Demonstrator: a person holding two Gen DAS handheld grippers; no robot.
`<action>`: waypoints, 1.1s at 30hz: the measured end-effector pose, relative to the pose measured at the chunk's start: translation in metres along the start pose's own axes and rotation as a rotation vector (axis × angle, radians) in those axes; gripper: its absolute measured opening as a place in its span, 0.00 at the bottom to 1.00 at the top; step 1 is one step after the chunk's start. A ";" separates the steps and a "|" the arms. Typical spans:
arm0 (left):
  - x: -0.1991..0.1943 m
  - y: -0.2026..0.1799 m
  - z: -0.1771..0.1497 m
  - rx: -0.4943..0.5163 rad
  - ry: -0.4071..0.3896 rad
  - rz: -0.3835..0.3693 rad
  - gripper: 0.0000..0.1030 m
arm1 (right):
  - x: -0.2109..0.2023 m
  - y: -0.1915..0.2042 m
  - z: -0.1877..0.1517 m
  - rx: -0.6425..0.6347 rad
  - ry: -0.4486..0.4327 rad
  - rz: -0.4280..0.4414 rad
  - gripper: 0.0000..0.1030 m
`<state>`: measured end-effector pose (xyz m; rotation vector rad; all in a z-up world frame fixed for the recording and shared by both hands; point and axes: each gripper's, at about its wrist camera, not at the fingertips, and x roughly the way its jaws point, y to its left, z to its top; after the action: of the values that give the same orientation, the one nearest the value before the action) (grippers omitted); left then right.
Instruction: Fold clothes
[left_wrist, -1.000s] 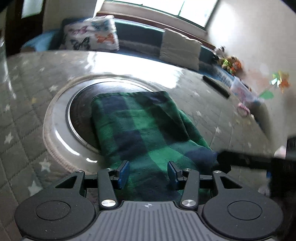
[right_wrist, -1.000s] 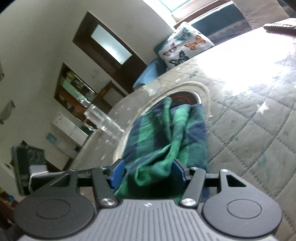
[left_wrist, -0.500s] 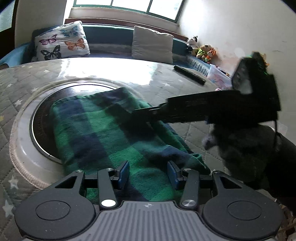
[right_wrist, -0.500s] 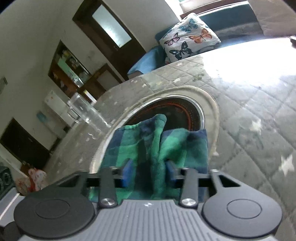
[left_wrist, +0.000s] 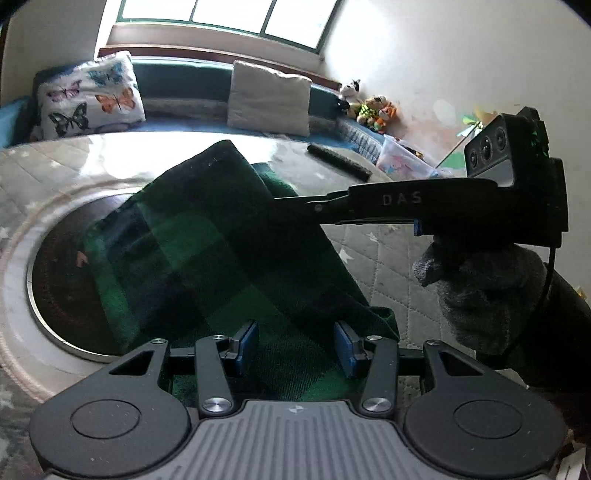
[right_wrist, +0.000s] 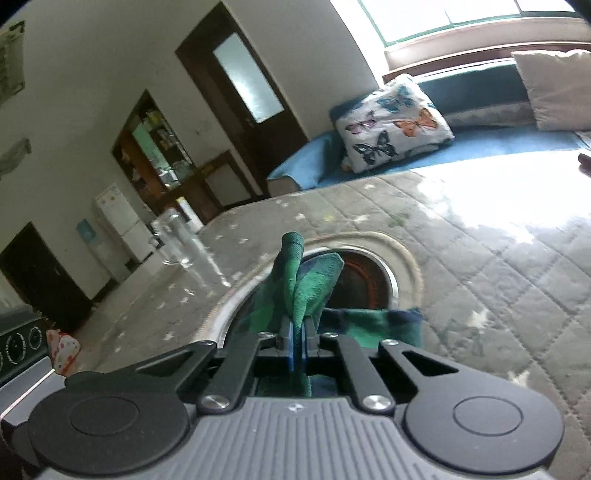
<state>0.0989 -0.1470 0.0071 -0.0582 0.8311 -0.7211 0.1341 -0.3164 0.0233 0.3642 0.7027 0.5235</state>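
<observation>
Fingers of the right gripper (right_wrist: 296, 345) pressed together on a raised fold of the green plaid cloth (left_wrist: 221, 258); fingers of the left gripper (left_wrist: 294, 345) spread wide, holding nothing, low over the cloth's near edge. The cloth lies partly across the round dark inset (left_wrist: 62, 280) in the quilted table cover (right_wrist: 498, 280) — one flap lifted clear by the right gripper, held in a gloved hand (left_wrist: 491, 295).
</observation>
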 end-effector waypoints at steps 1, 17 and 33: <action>0.006 0.000 0.000 0.002 0.010 -0.005 0.46 | -0.002 -0.001 0.000 0.000 -0.003 -0.004 0.03; 0.051 -0.037 -0.007 0.138 0.041 -0.008 0.47 | 0.015 -0.034 -0.010 -0.005 0.029 -0.142 0.12; 0.062 -0.031 -0.007 0.135 0.039 -0.043 0.50 | 0.066 -0.014 0.010 -0.205 0.139 -0.120 0.03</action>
<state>0.1045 -0.2065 -0.0281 0.0593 0.8180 -0.8197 0.1877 -0.2914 -0.0103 0.0935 0.7916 0.5053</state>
